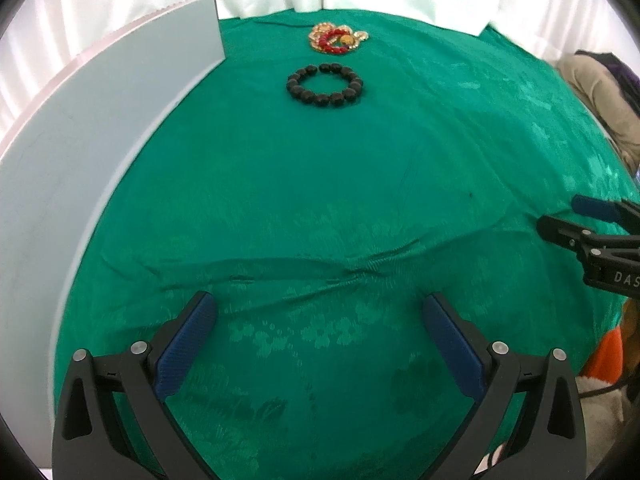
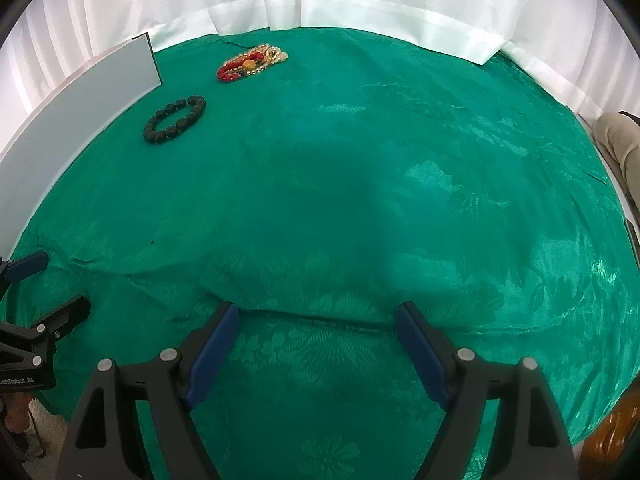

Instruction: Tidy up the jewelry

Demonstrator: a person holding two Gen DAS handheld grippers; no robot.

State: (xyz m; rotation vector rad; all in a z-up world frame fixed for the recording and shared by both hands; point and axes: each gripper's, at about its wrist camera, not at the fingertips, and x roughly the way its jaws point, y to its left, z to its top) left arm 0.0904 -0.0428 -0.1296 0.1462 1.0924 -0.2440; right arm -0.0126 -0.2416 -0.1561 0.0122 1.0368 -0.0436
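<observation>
A black bead bracelet [image 1: 325, 85] lies flat on the green cloth [image 1: 320, 208], far ahead of my left gripper [image 1: 318, 304], which is open and empty. Behind it lies a pile of red and gold jewelry [image 1: 338, 38]. In the right wrist view the bracelet [image 2: 175, 119] and the pile [image 2: 251, 62] lie at the far left. My right gripper [image 2: 316, 314] is open and empty over the near cloth. Each gripper shows at the edge of the other's view: the right one [image 1: 560, 216] and the left one [image 2: 44, 284].
A pale grey flat board [image 1: 80, 152] lies along the left side of the table, also in the right wrist view [image 2: 100, 80]. White curtains [image 2: 360, 4] hang behind the table. A wrinkle in the cloth [image 1: 360, 264] runs across just ahead of the left gripper.
</observation>
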